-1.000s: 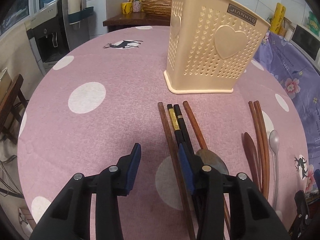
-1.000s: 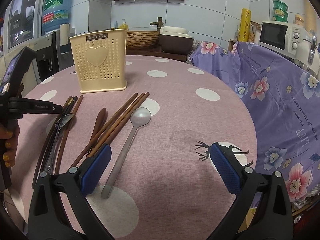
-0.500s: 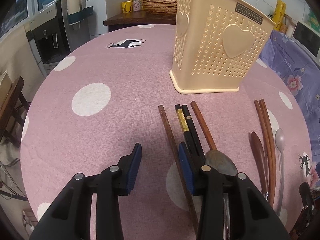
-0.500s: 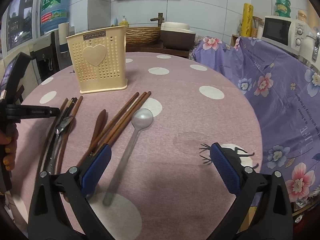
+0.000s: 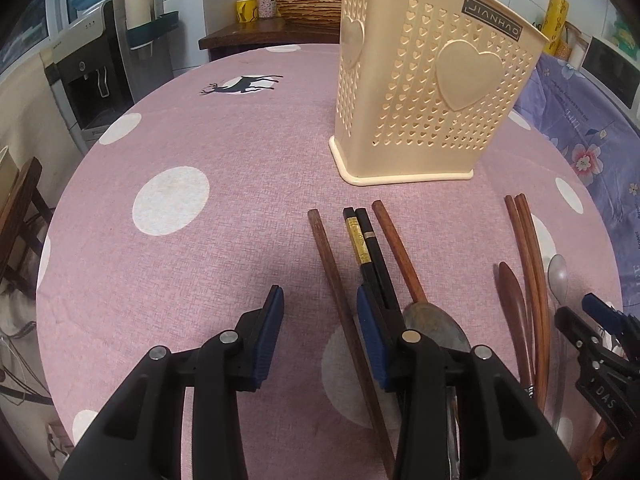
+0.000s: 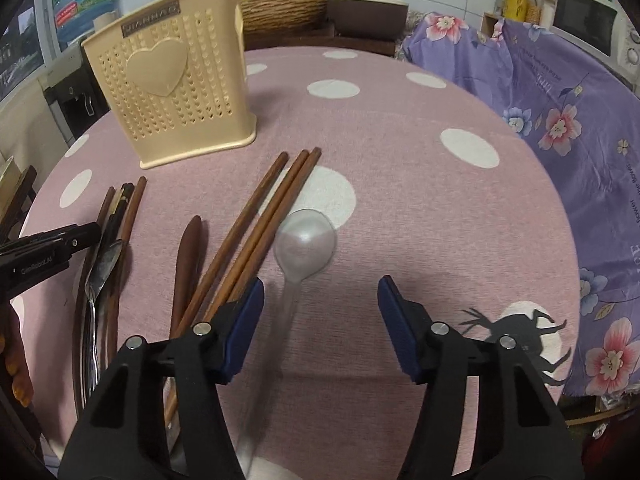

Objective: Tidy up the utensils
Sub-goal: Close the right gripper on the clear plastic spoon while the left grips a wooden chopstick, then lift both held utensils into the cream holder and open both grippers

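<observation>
Both grippers' fingers (image 5: 274,322) gape, holding nothing. The left gripper (image 5: 318,326) straddles a brown chopstick (image 5: 334,280) near the holder (image 5: 424,76); lower squarely, then pinch mid-shaft so it stays level.

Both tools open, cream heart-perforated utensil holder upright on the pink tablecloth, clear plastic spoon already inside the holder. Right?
Not quite. The clear plastic spoon isn't in the holder; the right wrist view shows it lying on the pink polka-dot tablecloth, between the open pads of the right tool. The rest stands: the left tool is open too, and the cream heart-perforated utensil holder stands upright.
</observation>
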Tool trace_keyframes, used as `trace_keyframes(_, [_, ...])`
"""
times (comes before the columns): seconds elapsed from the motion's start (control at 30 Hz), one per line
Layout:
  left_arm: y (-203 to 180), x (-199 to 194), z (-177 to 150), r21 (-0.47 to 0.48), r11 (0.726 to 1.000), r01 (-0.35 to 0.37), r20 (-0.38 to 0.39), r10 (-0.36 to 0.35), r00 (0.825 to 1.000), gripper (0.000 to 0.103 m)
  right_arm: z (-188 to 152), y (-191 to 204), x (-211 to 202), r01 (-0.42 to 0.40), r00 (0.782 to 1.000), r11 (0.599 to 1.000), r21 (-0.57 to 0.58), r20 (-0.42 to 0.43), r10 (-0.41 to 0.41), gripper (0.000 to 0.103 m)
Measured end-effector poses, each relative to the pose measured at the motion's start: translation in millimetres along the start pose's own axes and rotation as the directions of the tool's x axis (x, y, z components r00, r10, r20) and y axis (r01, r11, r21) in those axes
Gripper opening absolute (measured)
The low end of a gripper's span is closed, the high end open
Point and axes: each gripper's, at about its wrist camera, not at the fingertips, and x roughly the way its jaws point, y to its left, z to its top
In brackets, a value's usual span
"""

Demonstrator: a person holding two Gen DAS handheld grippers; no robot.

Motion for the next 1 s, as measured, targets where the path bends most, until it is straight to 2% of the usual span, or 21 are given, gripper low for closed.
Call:
trace_keyframes(0.17, [-1.6,1.7,1.2,0.008,1.0,0.004,0.003,-0.004,1.0,0.035,4.8,9.7,7.8,0.01,1.0,1.0,0.0,-0.01,-0.01,0.047])
trace_keyframes(0.37, [-2.4,7.1,8.8,0.006,1.0,0.005,-0.001,-0.005,1.0,0.031,20.3,8.5,18.3,0.017,1.0,1.0,0.021,-0.019,-0.016,0.043])
trace_keyframes(0.47, [-4.1,11.0,13.7,0.015,1.0,-0.02,-0.005,0.02,1.0,0.02,27.2,8.3,22.2,0.014,1.0,1.0,0.019,-0.023,-0.014,0.037])
trace_keyframes(0.57, [-6.5,14.3,17.4,0.022,0.999,-0.032,-0.002,0.032,0.999,0.012,30.8,8.0,25.1,0.013,1.0,1.0,0.013,-0.021,-0.013,0.037])
trace_keyframes(1.0, [-7.6,17.9,24.6,-0.002,1.0,-0.029,0.009,0.029,1.0,0.01,37.2,-1.2,24.6,-0.041,0.999,0.999,0.002,0.008,0.041,0.037])
